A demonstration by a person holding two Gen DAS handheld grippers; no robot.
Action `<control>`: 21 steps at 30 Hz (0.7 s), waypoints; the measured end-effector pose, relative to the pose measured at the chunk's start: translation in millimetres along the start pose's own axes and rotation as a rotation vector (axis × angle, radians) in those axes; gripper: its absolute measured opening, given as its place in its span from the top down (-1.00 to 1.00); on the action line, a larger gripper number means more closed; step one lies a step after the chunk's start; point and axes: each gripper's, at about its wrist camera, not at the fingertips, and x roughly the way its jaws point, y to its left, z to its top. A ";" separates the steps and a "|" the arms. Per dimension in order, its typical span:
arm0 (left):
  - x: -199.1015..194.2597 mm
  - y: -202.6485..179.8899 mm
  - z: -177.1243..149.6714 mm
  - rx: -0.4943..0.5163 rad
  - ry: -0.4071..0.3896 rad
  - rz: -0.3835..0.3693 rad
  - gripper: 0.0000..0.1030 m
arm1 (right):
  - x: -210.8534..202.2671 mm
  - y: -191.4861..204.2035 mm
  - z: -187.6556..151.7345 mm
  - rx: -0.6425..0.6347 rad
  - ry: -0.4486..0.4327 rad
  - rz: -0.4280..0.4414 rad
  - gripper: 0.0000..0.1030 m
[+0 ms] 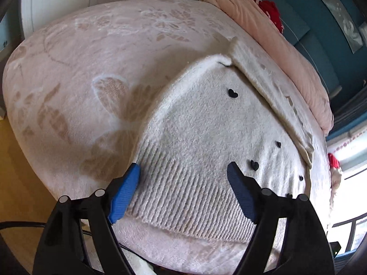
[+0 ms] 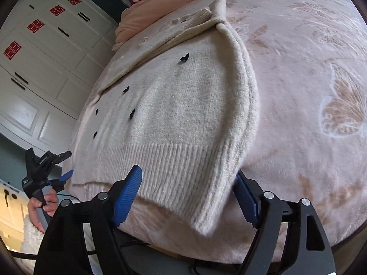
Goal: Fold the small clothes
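Observation:
A small cream knit sweater [image 1: 201, 137] with black heart buttons lies flat on the pink butterfly-print bed cover [image 1: 91, 68]; it also shows in the right wrist view [image 2: 174, 114]. One sleeve is folded across its upper part. My left gripper [image 1: 183, 171] is open and empty just above the ribbed hem at the left corner. My right gripper [image 2: 188, 178] is open over the hem's right corner, where the cloth hangs between the blue pads. The left gripper [image 2: 66, 176], held in a hand, shows at the left of the right wrist view.
A pink folded quilt [image 1: 275, 45] and red cloth [image 1: 268, 9] lie at the head of the bed. A white wardrobe [image 2: 41, 68] stands beside the bed. The bed edge and wooden floor [image 1: 13, 171] are close below the grippers.

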 end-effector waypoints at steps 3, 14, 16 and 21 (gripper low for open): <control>9.8 1.3 2.6 -0.019 0.012 0.000 -0.53 | 3.8 1.7 4.6 -0.009 -0.009 -0.001 0.08; 3.3 22.9 4.0 -0.197 0.157 -0.150 0.87 | -52.8 -5.2 17.2 0.022 -0.116 0.050 0.83; -10.6 12.4 -1.3 -0.163 0.157 -0.177 0.89 | -75.1 -10.6 17.6 0.027 -0.144 0.053 0.84; -56.0 -17.9 -37.8 -0.048 0.190 -0.235 0.90 | -132.9 -28.9 -11.0 -0.012 -0.111 0.000 0.85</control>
